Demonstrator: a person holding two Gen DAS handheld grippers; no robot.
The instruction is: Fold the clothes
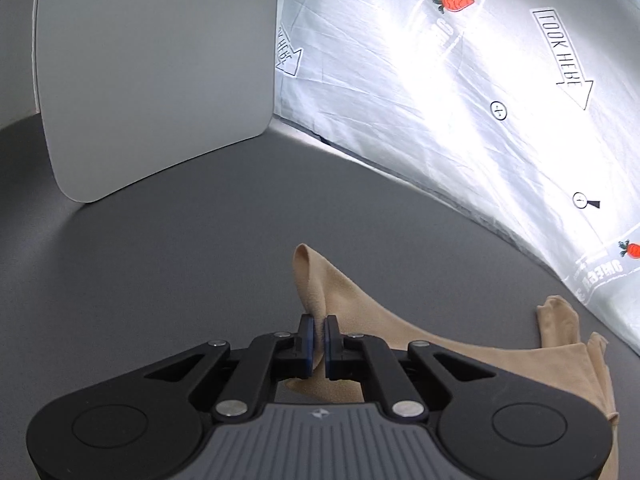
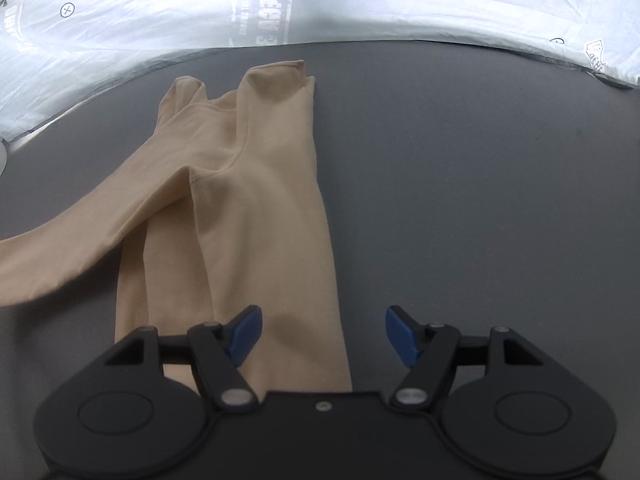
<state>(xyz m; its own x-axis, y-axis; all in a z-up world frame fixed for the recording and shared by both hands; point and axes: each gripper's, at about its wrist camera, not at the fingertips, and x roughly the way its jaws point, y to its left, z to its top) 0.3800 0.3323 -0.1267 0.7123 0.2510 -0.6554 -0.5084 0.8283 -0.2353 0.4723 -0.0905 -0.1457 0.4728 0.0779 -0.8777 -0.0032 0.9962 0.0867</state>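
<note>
- Left gripper [image 1: 319,338]: its blue pads are pinched together on a fold of the beige tights [image 1: 340,292], which rise toward 12 o'clock and trail off toward 4 o'clock.
- Right gripper [image 2: 324,334]: jaws spread wide, holding nothing, hovering over the tights' lower end.
- The tights [image 2: 256,208] lie on a dark grey table [image 2: 480,200], running from 6 toward 12 o'clock.
- A white printed sheet [image 2: 360,0] borders the table's far edge.
- A pale grey board [image 1: 152,72] stands at 11 o'clock in the left view.
</note>
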